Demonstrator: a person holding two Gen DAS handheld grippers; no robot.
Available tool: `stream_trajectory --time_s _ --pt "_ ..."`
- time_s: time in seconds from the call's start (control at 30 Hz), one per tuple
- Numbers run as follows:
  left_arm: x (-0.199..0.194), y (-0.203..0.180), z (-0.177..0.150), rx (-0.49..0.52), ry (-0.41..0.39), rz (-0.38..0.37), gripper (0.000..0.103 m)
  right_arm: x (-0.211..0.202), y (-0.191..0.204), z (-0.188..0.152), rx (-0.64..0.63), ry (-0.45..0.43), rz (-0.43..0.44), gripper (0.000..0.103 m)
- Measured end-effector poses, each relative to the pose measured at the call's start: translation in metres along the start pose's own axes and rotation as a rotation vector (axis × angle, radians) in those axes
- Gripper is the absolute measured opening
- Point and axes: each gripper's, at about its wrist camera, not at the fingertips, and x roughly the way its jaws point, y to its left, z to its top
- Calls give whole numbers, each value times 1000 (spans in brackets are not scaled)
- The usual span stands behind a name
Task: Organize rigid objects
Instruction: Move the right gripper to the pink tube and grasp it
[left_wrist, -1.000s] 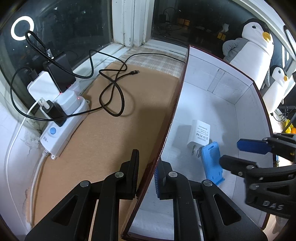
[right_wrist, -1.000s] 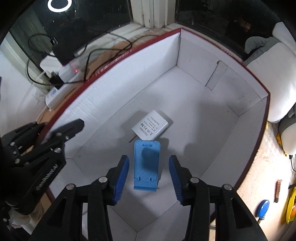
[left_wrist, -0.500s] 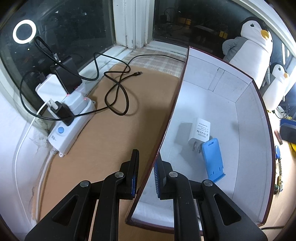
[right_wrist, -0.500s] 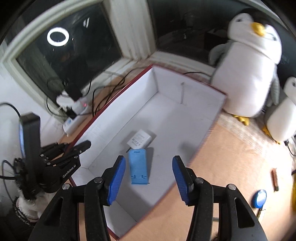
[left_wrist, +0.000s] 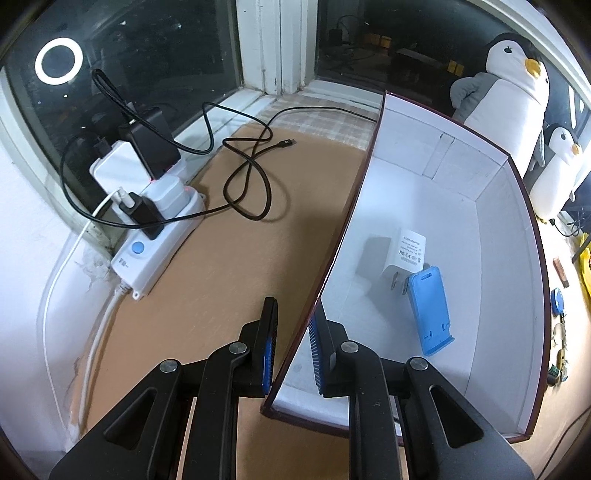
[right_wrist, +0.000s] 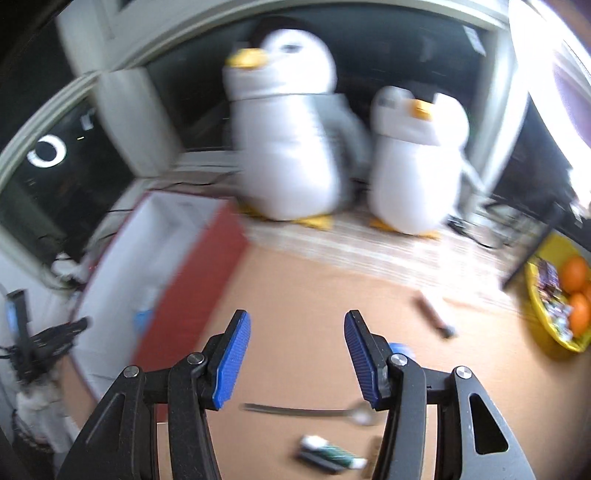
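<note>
A white box with dark red outer walls (left_wrist: 517, 221) stands on the brown table. On its floor lie a blue phone stand (left_wrist: 430, 310) and a white power adapter (left_wrist: 406, 251). My left gripper (left_wrist: 294, 306) straddles the box's left wall near the front corner, shut on it, its jaws just starting to open. My right gripper (right_wrist: 297, 325) hangs open over bare table to the right of the box (right_wrist: 159, 266), with nothing between its pads. Below it lie a spoon (right_wrist: 310, 410) and a small green and white item (right_wrist: 332, 452).
A power strip (left_wrist: 147, 236) with chargers and a looped black cable (left_wrist: 251, 177) lie left of the box. Two plush penguins (right_wrist: 288, 147) stand at the back. A dark stick (right_wrist: 434, 317), a blue round thing (right_wrist: 400, 349) and a yellow bowl of oranges (right_wrist: 554, 295) sit to the right.
My right gripper left the blue stand in the box, rose and swung right over the table. The left gripper stayed on the box wall.
</note>
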Motion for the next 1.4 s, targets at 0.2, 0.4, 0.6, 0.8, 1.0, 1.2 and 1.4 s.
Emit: stream_trajectory --time_s 0.2,0.4,0.6,0.8,1.0,1.2,1.4 --pt "-4 0 -3 -11 7 19 18 29 -60 -10 70 50 -79 49" --pt "-9 -1 -5 -14 11 48 19 60 -98 -20 118 103 -93 49" --pt "-11 -3 -6 -25 19 70 20 94 -110 -22 85 150 -118 49" --pt "-13 -4 -7 -33 22 86 20 124 -113 -17 57 185 -139 49" --pt "-12 -5 -7 -40 22 98 21 137 -115 -18 43 211 -141 39" --pt "-12 -5 -7 -40 22 100 21 141 -118 -21 54 212 -132 21" --pt "-11 -5 -7 -38 18 97 21 130 -119 -23 69 184 -126 18"
